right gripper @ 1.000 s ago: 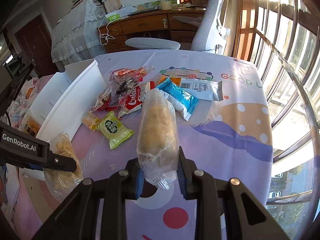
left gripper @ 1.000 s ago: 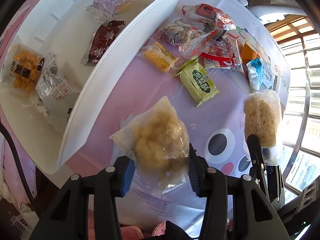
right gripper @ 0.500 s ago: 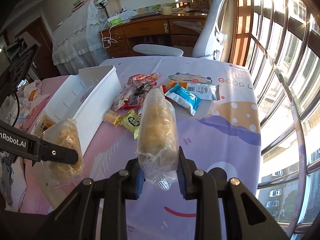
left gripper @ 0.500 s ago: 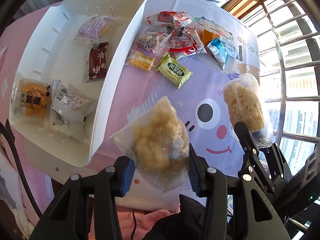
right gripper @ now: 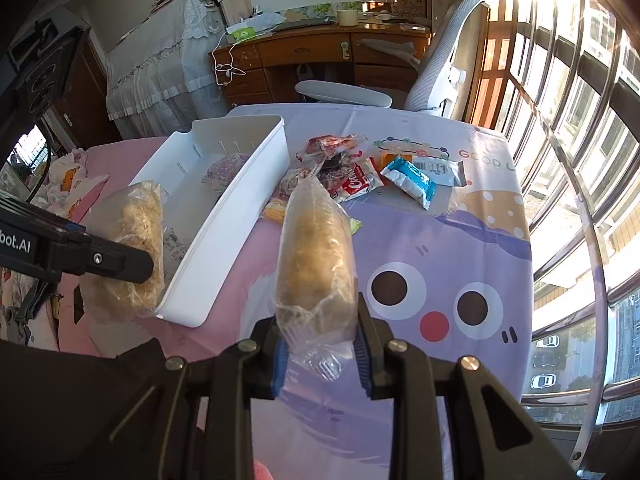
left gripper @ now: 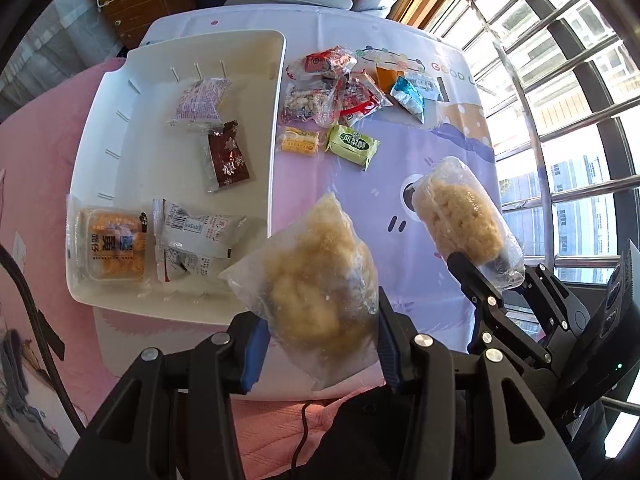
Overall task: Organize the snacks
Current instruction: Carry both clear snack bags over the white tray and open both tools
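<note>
Clear plastic snack bag, crumbly beige | left fingers clamp it | right fingers clamp twin bag

The long white bin looked smooth matt plastic; the clear crinkled snack bag glossy film; the printed lilac tablecloth soft cloth.

The tablecloth reads "GOOD" (cut short), the left hand-held gripper "bot.AI".
</note>
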Available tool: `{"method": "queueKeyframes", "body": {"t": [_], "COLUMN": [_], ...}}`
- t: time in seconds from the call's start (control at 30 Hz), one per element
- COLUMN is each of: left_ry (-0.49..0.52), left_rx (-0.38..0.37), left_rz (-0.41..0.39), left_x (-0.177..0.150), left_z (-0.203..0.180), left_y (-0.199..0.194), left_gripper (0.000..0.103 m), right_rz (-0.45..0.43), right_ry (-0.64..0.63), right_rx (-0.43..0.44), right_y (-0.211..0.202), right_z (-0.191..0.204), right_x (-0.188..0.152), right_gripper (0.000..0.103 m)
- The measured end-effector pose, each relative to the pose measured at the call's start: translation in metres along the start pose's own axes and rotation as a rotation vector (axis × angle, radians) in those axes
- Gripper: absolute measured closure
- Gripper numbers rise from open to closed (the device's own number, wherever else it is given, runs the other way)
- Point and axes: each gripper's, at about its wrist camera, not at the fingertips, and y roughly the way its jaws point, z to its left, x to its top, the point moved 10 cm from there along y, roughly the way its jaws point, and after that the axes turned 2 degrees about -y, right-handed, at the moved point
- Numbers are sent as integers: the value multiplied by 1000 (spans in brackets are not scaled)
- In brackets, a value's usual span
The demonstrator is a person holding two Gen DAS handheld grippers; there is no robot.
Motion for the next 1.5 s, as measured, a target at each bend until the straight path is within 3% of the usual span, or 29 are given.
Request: {"method": "queueKeyframes", "body": {"t": [0.53,0.8,1.2,1.27,1.3,1.5], "left_ry": [153,132,129,109,99,97], "left_rx": [-70,-138,-117,-122,-132,-143], "left_rz": [-110,-120,-134,-140,-143,-151], "left_x": [13,29,53,57,58,61], "left_z": [81,133,181,185,185,185], "left_y": [-53,-58,-50,-50,-50,-50], "left_gripper": [58,57,57,39,36,30], "right_rz": [-102,-124,-105,-94,-87,-75], "right_ry": [48,75,87,96,99,114], "right_rx": [-12,-2,6,-4,-7,-14], "right_y": [-16,2,34,38,39,41], "right_z": [97,144,183,181,181,177], "right_x": [35,50,61,62,62,61], "right_gripper": [75,75,75,73,71,61]}}
